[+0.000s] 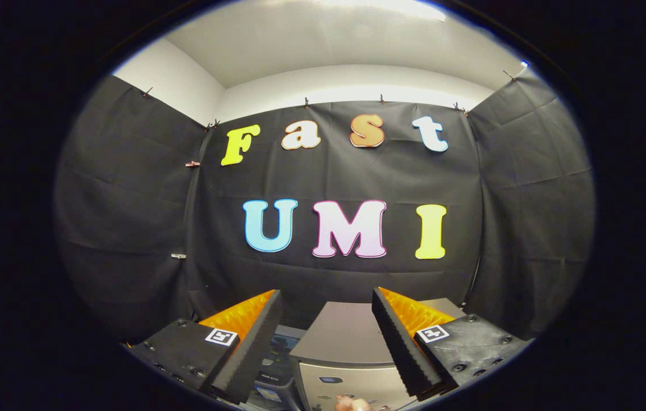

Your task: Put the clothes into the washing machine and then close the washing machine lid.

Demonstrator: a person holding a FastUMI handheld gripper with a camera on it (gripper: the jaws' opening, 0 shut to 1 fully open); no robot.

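Observation:
My gripper (327, 299) is open, its two black, orange-backed fingers (254, 331) spread wide with nothing between them. It is held high and level, facing the booth's back wall. Below and between the fingers stands a grey washing machine (342, 337); its flat lid (345, 328) lies down on top. The machine's silver front panel (351, 385) shows beneath the lid. A small pinkish thing (352, 404) peeks up at the foot of that panel; what it is I cannot tell.
A dark box-like object (274, 371) sits just left of the washing machine, under the left finger. Black cloth walls close the booth on the left, back and right. A white ceiling is above.

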